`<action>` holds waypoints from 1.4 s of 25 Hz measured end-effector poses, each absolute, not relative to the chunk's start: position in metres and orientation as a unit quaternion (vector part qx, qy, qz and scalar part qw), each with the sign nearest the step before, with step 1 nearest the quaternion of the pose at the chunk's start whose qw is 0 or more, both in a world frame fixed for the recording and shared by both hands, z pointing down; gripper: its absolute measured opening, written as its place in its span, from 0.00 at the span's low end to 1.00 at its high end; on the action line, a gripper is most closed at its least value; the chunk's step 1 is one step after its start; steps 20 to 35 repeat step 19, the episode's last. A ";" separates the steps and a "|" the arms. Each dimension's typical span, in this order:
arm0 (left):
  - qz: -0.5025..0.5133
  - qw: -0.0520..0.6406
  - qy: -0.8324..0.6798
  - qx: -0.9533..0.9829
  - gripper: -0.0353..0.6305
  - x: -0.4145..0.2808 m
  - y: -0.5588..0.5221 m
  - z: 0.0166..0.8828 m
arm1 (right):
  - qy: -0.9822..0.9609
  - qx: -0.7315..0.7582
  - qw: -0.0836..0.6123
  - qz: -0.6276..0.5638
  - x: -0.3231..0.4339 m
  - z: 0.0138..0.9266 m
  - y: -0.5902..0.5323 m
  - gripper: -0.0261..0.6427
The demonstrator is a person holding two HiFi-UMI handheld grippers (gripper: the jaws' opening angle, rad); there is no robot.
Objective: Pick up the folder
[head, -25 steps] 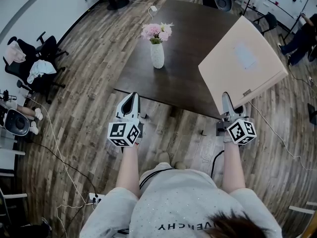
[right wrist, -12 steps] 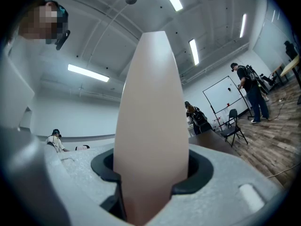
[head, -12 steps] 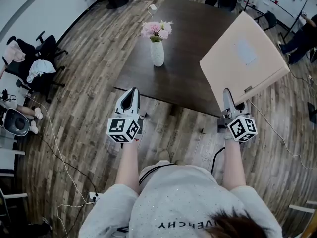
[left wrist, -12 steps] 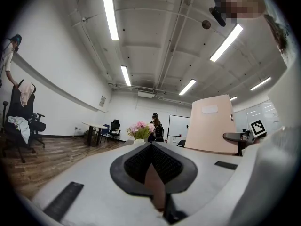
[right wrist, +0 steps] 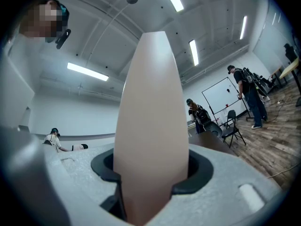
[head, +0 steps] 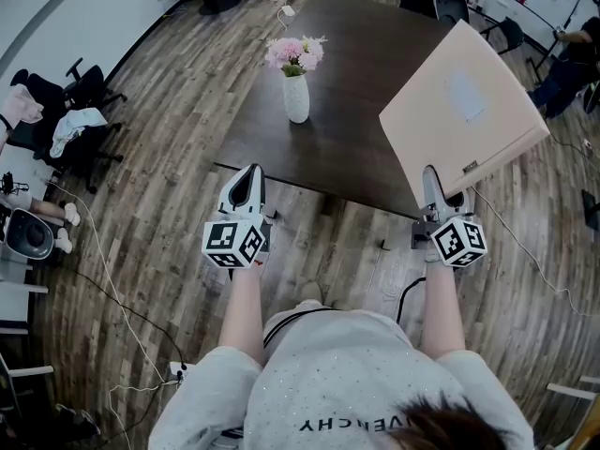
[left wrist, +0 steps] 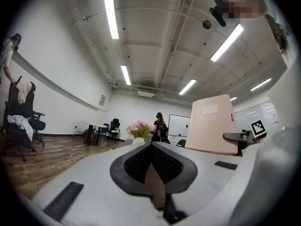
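Observation:
A large pale pink folder [head: 464, 111] with a white label is held up off the dark table [head: 356, 73], tilted, at the right of the head view. My right gripper [head: 431, 181] is shut on its lower corner. In the right gripper view the folder's rounded edge [right wrist: 150, 117] rises from between the jaws and fills the middle. My left gripper [head: 248, 174] hovers level near the table's front edge, shut and empty; in its own view the dark pads [left wrist: 162, 161] meet, and the folder [left wrist: 210, 124] stands to the right.
A white vase of pink flowers [head: 295, 92] stands on the table's left part. Office chairs with clothes [head: 70, 120] sit at the left, cables [head: 112, 298] trail over the wooden floor, and a person [head: 567, 59] stands at the far right.

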State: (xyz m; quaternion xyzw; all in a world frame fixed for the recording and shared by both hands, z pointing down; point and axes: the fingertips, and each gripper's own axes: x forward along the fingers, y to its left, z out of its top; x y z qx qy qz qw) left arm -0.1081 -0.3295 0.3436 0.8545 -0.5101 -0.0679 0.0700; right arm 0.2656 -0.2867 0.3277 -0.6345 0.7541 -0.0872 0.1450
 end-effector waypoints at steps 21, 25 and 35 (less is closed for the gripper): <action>-0.062 0.079 -0.515 0.851 0.05 -0.112 -0.328 0.348 | 0.749 -0.640 0.140 -0.099 0.268 0.333 -0.288 0.42; -0.062 0.079 -0.515 0.851 0.05 -0.112 -0.328 0.348 | 0.749 -0.640 0.140 -0.099 0.268 0.333 -0.288 0.42; -0.062 0.079 -0.515 0.851 0.05 -0.112 -0.328 0.348 | 0.749 -0.640 0.140 -0.099 0.268 0.333 -0.288 0.42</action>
